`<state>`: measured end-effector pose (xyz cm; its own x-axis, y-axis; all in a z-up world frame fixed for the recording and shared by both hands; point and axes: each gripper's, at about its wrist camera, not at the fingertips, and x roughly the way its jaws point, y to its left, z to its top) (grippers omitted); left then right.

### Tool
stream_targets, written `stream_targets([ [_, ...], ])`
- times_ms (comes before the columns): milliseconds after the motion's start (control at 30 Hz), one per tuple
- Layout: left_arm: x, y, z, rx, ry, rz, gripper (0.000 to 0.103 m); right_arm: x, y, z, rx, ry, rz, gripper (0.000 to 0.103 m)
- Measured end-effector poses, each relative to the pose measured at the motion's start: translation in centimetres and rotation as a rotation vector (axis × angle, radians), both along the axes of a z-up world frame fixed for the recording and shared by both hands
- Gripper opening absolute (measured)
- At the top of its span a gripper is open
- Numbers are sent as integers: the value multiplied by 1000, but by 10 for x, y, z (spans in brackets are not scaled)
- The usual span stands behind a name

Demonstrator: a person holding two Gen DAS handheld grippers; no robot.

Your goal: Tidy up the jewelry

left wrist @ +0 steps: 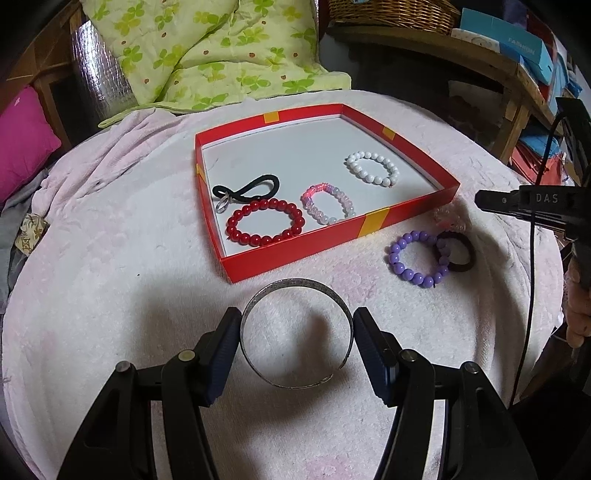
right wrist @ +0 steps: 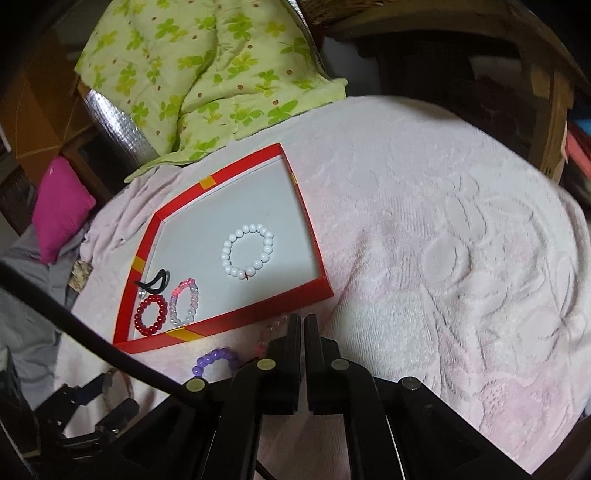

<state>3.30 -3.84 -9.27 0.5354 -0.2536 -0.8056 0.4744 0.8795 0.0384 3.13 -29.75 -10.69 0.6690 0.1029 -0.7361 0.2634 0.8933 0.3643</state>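
My left gripper point(left wrist: 297, 332) is shut on a silver cuff bangle point(left wrist: 295, 288), its pads pressing both sides just above the pink blanket. Ahead sits a red tray point(left wrist: 295, 254) holding a black hair tie point(left wrist: 247, 188), a red bead bracelet point(left wrist: 266, 223), a pink-clear bracelet point(left wrist: 328, 203) and a white bead bracelet point(left wrist: 373, 168). To the tray's right lie a purple bead bracelet point(left wrist: 417, 258), a dark hair tie point(left wrist: 458, 251) and a pale pink bracelet point(left wrist: 448, 218). My right gripper point(right wrist: 303, 325) hovers by the tray's point(right wrist: 236, 321) near corner, shut, with nothing seen between its fingers.
A green leaf-print quilt point(left wrist: 207, 55) and a magenta cushion point(left wrist: 26, 136) lie beyond the blanket. A wicker basket point(left wrist: 391, 14) and boxes stand on a wooden shelf at the back right. A black cable point(right wrist: 92, 332) crosses the right wrist view.
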Motion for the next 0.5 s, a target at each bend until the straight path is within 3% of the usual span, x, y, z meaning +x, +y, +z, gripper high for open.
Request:
stream_targets([
  [33,0,0,-1,2,1,2,63,0,-1,-1,9,8,-6,4],
  [167,1,1,-2,8,3,10,64,0,-16,-11,39,76,-68,41],
  [333,3,1,-4,11,9,18,64,3,-33,-29,-36,233,-161,63],
  [400,2,1,-4,8,11,18,64,6,-32,-31,-49,241,-135,71],
  [467,2,0,-4,12,10,18,64,11,-23,-32,-67,241,-86,89],
  [500,2,0,-4,12,11,18,64,15,-17,-34,-91,250,-62,93],
])
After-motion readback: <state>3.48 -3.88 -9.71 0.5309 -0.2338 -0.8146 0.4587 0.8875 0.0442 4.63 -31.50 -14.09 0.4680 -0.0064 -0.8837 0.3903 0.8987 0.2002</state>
